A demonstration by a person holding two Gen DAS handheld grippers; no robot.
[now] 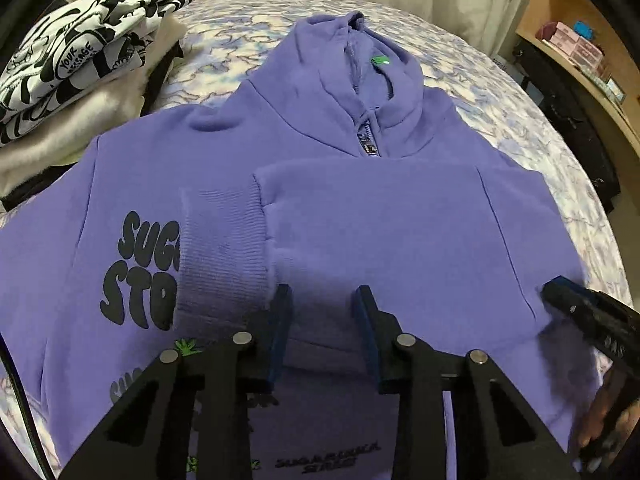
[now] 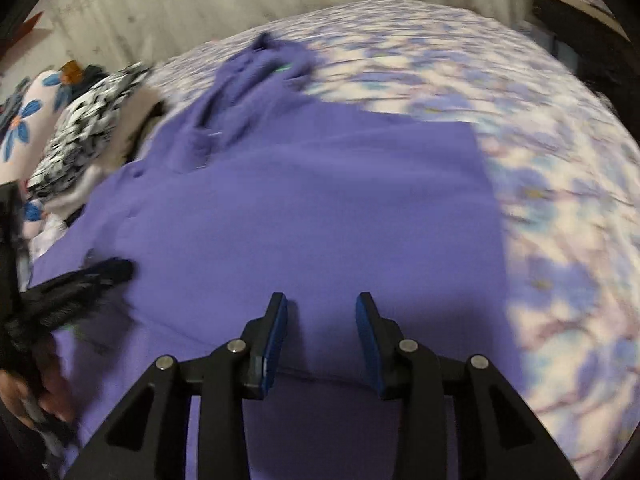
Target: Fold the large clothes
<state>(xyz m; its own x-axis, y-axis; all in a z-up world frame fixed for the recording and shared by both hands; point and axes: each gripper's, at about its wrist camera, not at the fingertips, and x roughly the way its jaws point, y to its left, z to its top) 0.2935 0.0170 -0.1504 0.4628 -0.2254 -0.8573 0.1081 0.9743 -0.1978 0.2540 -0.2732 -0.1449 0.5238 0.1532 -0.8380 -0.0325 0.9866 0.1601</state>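
Observation:
A purple zip hoodie [image 1: 360,220] lies flat on the bed with its hood at the far end and black lettering on the left side. One sleeve is folded across the chest, and its ribbed cuff [image 1: 222,248] ends beside the lettering. My left gripper [image 1: 323,294] hovers over that sleeve near the cuff, jaws apart with nothing pinched between the pads. Further right, the right gripper [image 1: 560,292] reaches in at the hoodie's edge. In the blurred right wrist view my right gripper [image 2: 322,300] stands open over the smooth purple hoodie [image 2: 300,208], with the left gripper [image 2: 112,272] at the left.
A stack of folded clothes [image 1: 80,60], topped by a black-and-white printed piece, sits at the bed's far left, close to the hoodie's shoulder. The floral bedcover [image 1: 500,92] shows around the hoodie. A wooden shelf [image 1: 580,40] with small boxes stands to the right, past the bed.

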